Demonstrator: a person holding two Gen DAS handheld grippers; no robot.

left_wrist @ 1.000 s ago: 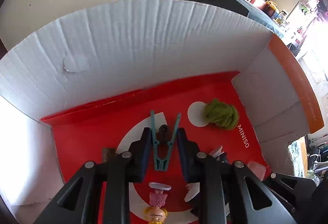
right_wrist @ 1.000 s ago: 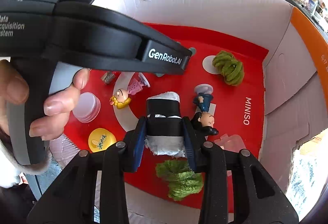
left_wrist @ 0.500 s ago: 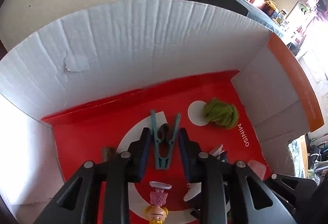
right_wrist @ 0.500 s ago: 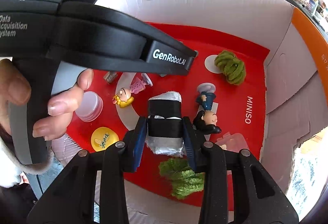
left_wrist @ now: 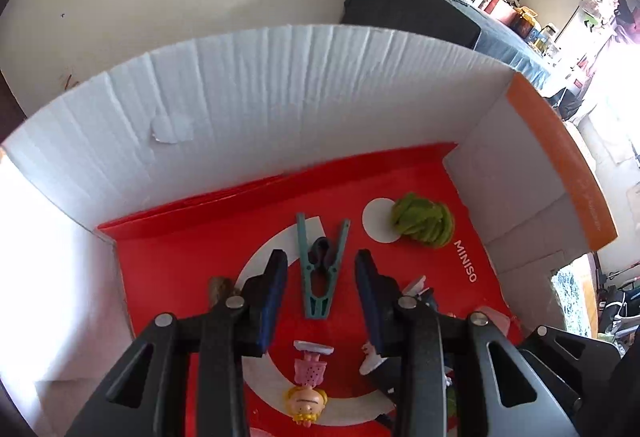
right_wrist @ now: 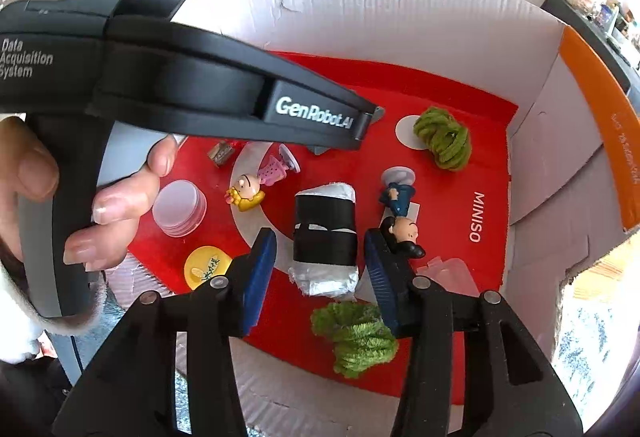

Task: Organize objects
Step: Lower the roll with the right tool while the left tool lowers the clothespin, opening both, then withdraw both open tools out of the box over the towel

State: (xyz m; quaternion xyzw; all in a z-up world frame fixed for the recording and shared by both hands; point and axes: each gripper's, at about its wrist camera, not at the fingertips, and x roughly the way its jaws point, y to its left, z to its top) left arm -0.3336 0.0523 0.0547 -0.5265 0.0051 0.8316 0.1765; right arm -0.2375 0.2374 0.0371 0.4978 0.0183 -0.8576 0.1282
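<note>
1. Teal clothespin lies flat on the red floor of the cardboard box, long axis running straight ahead of the fingers, closed tip toward the camera, spread legs toward the far wall.
2. Left gripper straddles the clothespin; fingers opening, pads clear of it on both sides, so released.
3. Foil-and-black-wrapped roll lies on the same floor, long axis also along the fingers.
4. Right gripper brackets the roll; fingers opening, gaps visible both sides, released.
5. Judgement: both items placed; each hand nearest its own item, next move likely straight retreat.
6. Green yarn bundle sits well right of the clothespin; figurines nearby.
</note>
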